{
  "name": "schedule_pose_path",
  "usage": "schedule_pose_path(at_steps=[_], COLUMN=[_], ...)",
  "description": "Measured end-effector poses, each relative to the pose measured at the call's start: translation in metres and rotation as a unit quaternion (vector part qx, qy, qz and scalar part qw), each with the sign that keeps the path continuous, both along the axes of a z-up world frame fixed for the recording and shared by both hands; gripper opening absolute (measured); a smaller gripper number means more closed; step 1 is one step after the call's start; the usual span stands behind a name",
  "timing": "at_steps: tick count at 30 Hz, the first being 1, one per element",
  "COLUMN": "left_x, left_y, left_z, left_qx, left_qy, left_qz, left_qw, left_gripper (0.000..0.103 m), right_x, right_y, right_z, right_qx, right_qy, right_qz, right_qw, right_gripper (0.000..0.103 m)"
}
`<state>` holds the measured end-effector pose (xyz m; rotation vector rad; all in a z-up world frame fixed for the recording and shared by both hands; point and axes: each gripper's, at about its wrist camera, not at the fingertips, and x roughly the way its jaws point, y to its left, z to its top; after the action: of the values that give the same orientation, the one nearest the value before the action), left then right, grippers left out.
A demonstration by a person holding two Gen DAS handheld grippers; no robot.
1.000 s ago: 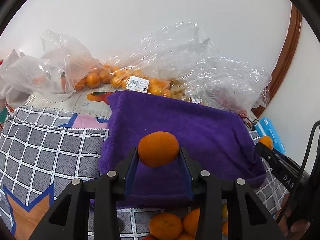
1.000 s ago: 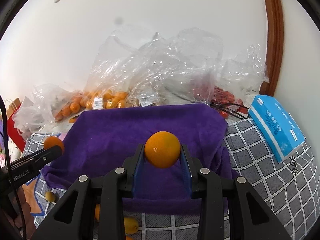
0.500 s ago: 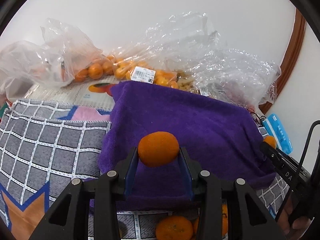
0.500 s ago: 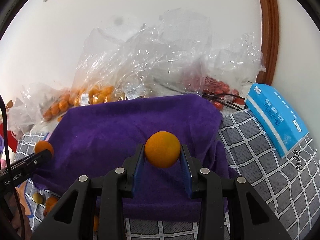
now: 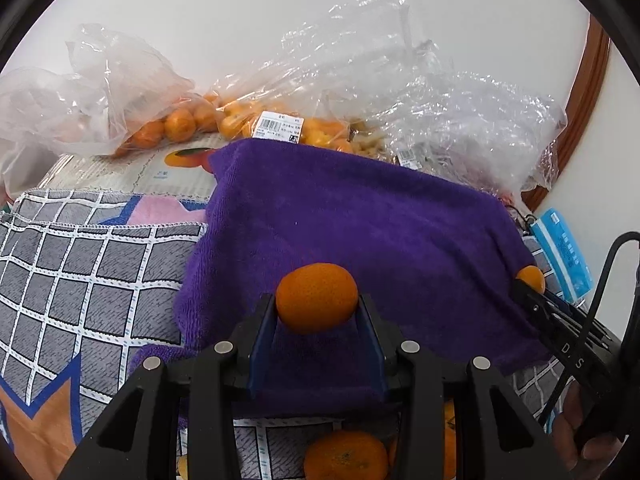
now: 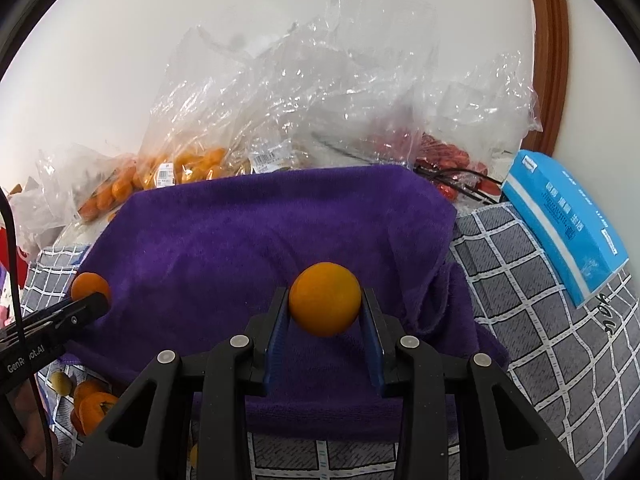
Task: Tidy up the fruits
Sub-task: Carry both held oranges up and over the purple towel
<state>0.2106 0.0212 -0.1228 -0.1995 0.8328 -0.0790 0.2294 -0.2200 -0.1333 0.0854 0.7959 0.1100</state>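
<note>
My left gripper [image 5: 317, 312] is shut on a rough-skinned mandarin [image 5: 317, 297], held above the near part of a purple towel [image 5: 344, 220]. My right gripper [image 6: 325, 312] is shut on a smooth orange [image 6: 325, 298] over the same purple towel [image 6: 260, 236]. In the left wrist view the right gripper's tip with its orange [image 5: 531, 278] shows at the towel's right edge. In the right wrist view the left gripper's tip with its mandarin [image 6: 90, 286] hangs at the towel's left edge. Loose mandarins [image 5: 346, 456] lie on the checked cloth below the towel's near edge.
Clear plastic bags of oranges [image 5: 180, 124] and crumpled bags [image 6: 320, 92] pile up against the white wall behind the towel. Red fruit [image 6: 444, 160] lies in a bag at back right. A blue tissue pack [image 6: 564, 224] lies on the grey checked cloth [image 6: 540, 320] to the right. A brown door frame [image 6: 550, 52] stands beyond.
Both grippers have sunk toward the purple towel with their fruit still held; the bags and the wall sit higher in both views.
</note>
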Motion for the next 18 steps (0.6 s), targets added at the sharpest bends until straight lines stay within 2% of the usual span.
schedule_pose_path(at_steps=[18], left_x=[0.0008], left_y=[-0.0039], left_z=[-0.0080], left_qx=[0.025], left_qy=[0.001], left_qz=[0.001], left_qw=[0.9997], left_gripper=[0.039], right_x=[0.0014], right_y=[0.0059], right_z=[-0.0072], right_qx=[-0.017], right_qy=[0.013], right_qz=[0.010], right_qw=[1.000], right_gripper=[0.035])
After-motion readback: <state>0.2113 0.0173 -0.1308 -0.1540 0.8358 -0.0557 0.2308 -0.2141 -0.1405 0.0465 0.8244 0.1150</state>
